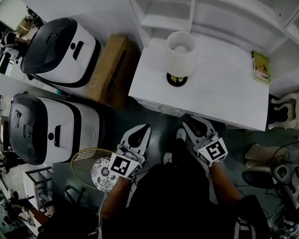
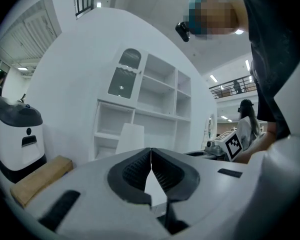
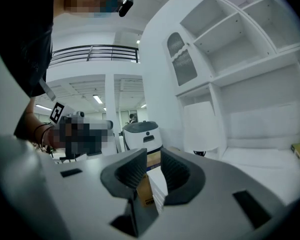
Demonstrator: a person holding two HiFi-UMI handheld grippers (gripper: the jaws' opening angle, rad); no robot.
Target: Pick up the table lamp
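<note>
The table lamp [image 1: 179, 54] has a white drum shade and a dark round base [image 1: 177, 79]. It stands upright near the left end of a white table [image 1: 229, 93]. Both grippers hang in front of the table's near edge, short of the lamp and touching nothing. My left gripper [image 1: 143, 128] is shut and empty, below and left of the lamp. My right gripper [image 1: 188, 118] has its jaws drawn together, also empty, just below the table edge. The left gripper view shows the lamp shade [image 2: 130, 136] ahead, above the closed jaws. In the right gripper view the lamp [image 3: 200, 126] stands ahead to the right.
A white shelf unit [image 1: 189, 9] backs the table. A green book [image 1: 261, 66] lies at the table's right end. A cardboard box [image 1: 112, 71] and two white-and-black machines [image 1: 60, 51] [image 1: 45, 128] stand to the left. A gold wire basket [image 1: 87, 166] sits on the floor.
</note>
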